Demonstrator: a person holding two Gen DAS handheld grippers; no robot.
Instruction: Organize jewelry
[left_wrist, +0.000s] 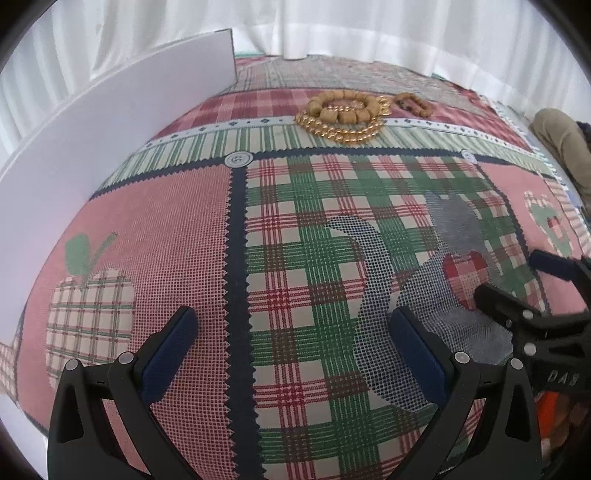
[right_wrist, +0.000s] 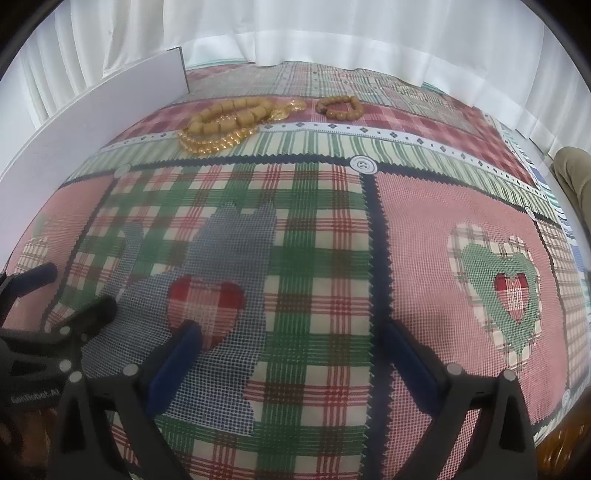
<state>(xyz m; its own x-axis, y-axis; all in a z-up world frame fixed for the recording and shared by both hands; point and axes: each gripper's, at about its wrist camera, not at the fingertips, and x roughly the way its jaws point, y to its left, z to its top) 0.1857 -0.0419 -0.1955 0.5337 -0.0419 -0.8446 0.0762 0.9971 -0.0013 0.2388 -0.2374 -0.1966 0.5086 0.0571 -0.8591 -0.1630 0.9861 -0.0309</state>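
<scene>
surface (left_wrist: 295, 258): patchwork plaid cloth w/ apple, cat & heart motifs; white curtain (left_wrist: 332, 26) along far edge.
white board (left_wrist: 110, 122): stands upright on the left side, runs near-to-far; edges the work area.
jewelry pile: big tan bead bracelet (left_wrist: 345, 107) sits on top of a gold chain (left_wrist: 343, 131), far-centre of the cloth; the two overlap & touch.
small bead bracelet (left_wrist: 413, 104): just right of the pile, apart from the big one; whether it touches the chain end, can't tell.
left hand-held gripper (left_wrist: 293, 332): fingers spread wide, nothing between them, low over near part of cloth, well short of the jewelry.
right hand-held gripper (right_wrist: 291, 350): also spread apart & empty, near side, just right of the left one; its tip shows at the right edge of the left view.
progress (est.): nothing sorted yet; all pieces far off, untouched.
risk 1: chain & big bracelet are stacked, so grabbing one prob. drags or snags the other.
risk 2: chain is limp & slick-looking; a pinch on a few links may slip or let it pour out.
risk 3: soft cloth; pads closing low could pinch fabric & shift everything.
risk 4: both grippers close together; reaching for the same pile could make them collide.
risk 5: no tray or box in view, so drop spot unclear.
</scene>
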